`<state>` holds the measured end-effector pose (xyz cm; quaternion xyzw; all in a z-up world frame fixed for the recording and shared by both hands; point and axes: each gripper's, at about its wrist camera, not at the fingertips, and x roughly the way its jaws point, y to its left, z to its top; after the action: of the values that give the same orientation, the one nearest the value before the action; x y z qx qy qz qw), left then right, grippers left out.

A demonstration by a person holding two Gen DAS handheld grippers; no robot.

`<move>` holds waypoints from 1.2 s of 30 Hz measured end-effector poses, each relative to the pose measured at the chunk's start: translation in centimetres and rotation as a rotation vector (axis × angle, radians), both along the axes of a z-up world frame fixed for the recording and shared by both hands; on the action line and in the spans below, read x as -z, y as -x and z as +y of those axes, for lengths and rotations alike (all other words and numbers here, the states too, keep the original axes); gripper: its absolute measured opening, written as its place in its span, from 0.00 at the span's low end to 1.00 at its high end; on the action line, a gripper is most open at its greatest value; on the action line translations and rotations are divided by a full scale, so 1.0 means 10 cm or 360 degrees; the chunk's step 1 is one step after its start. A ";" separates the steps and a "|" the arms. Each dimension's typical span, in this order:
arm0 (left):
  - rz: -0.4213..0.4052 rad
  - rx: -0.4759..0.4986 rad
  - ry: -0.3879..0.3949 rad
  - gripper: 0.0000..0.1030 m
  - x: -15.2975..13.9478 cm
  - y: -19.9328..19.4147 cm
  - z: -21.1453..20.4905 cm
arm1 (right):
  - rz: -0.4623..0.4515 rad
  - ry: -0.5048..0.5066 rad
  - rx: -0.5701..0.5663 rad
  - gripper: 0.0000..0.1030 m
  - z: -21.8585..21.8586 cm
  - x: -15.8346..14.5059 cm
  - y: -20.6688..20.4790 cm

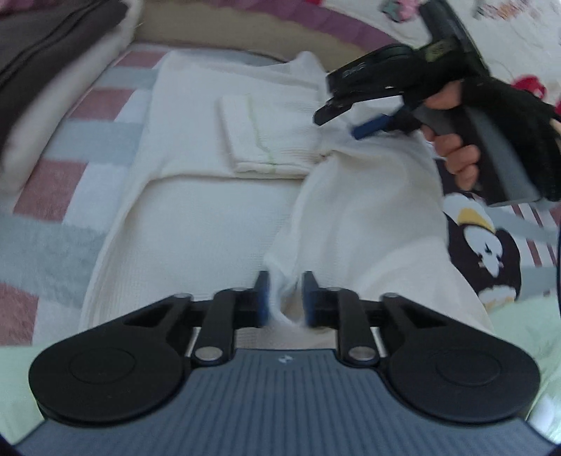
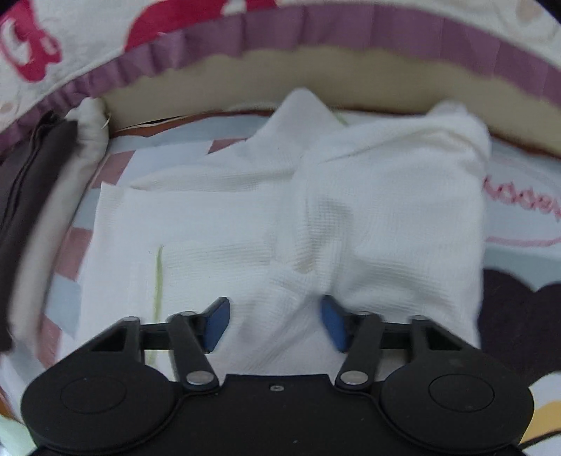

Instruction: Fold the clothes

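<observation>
White waffle-knit garment point(image 1: 196, 224): left tool point(image 1: 284, 298) pinches a fold; right tool point(image 2: 273, 322) gapes.

Bedroom, patchwork quilt point(image 1: 70, 147), frilled pillow point(image 2: 245, 28)

left gripper point(image 1: 284, 298): black linkage arms, silver pivot pins, two round black discs, blue pads, ribbed grey-blue housing bearing a small pale mark
right gripper point(image 2: 273, 322): the same black linkages and discs, blue pads, plain black housing with one small screw at centre
right gripper handle point(image 1: 491, 140): grey pistol grip, black body
right hand point(image 1: 455, 147): black fingerless knit glove
</observation>
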<state>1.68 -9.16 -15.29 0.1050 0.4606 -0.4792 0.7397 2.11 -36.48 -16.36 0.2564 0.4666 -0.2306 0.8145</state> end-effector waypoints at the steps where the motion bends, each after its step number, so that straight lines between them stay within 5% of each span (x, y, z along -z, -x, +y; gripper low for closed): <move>1: -0.0011 0.0026 0.0008 0.14 -0.01 0.03 -0.01 | -0.0004 0.0029 -0.0023 0.20 -0.02 0.00 0.06; 3: -0.0035 0.0067 0.0019 0.14 -0.03 0.08 -0.04 | -0.0048 0.0055 -0.0096 0.09 -0.08 0.00 0.21; 7: -0.0041 0.0102 0.0026 0.15 -0.01 0.10 -0.08 | -0.0069 0.0208 -0.0261 0.10 -0.02 -0.02 0.32; 12: -0.0043 0.0069 -0.0007 0.20 0.01 0.09 -0.08 | -0.0070 0.0191 -0.0255 0.60 0.04 -0.04 0.17; 16: 0.0041 0.0021 -0.0013 0.35 0.08 0.01 -0.05 | -0.0023 0.0238 -0.0187 0.64 0.10 0.05 0.01; 17: 0.0038 0.0004 -0.0012 0.34 0.09 0.00 -0.05 | -0.0002 0.0271 -0.0166 0.60 0.13 0.07 -0.02; 19: -0.0045 -0.0020 -0.0006 0.03 0.04 0.02 -0.03 | 0.0089 0.0402 -0.0178 0.38 0.23 0.06 -0.06; 21: -0.0178 -0.0009 0.0020 0.03 -0.06 0.07 0.00 | 0.0063 0.0390 -0.0176 0.16 0.23 0.02 -0.02; 23: -0.0195 -0.0005 0.0074 0.03 -0.14 0.09 0.02 | -0.0027 0.0299 -0.0107 0.09 0.12 -0.03 0.10; 28: -0.0073 0.0010 0.0079 0.04 -0.09 0.06 -0.01 | -0.0335 0.0087 0.0064 0.09 -0.10 -0.12 0.55; 35: 0.0058 0.0042 0.0038 0.08 0.00 0.03 -0.05 | -0.0510 0.0036 0.0024 0.09 -0.12 -0.18 0.71; 36: 0.0043 0.0052 0.0047 0.03 -0.02 0.04 -0.04 | -0.0546 0.0016 0.0017 0.09 -0.13 -0.20 0.70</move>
<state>1.24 -9.52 -15.14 0.0951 0.4616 -0.4995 0.7269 -4.92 -37.74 -14.34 0.2904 0.3182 -0.1901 0.8822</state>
